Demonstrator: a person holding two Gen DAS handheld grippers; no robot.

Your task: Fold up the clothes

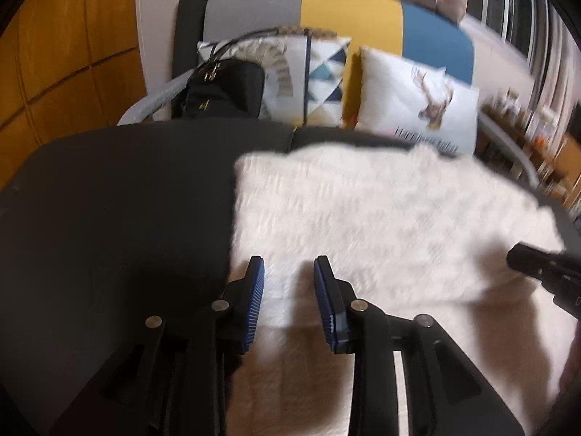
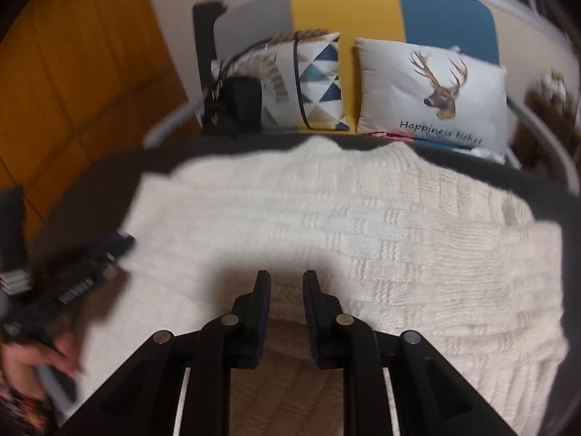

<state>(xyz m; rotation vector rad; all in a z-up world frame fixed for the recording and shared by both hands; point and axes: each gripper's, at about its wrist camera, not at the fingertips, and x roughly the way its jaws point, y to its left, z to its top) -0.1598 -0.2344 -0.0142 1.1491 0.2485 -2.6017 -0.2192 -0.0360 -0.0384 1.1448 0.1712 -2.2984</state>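
A cream knitted sweater (image 1: pixel 381 210) lies spread flat on a dark grey surface (image 1: pixel 127 200); it also fills the right wrist view (image 2: pixel 345 218). My left gripper (image 1: pixel 289 265) is open and empty, hovering over the sweater's near left part. My right gripper (image 2: pixel 285 278) is open with a narrow gap, empty, above the sweater's near middle. The right gripper's tip shows at the right edge of the left wrist view (image 1: pixel 537 261); the left gripper shows blurred at the left of the right wrist view (image 2: pixel 87 265).
Behind the surface stands a sofa with a grey, yellow and blue back (image 2: pixel 345 7), a triangle-patterned cushion (image 2: pixel 316 83), a deer cushion (image 2: pixel 432 91) and a black bag (image 2: pixel 232 105). Wooden panels (image 1: pixel 65 54) are at the left.
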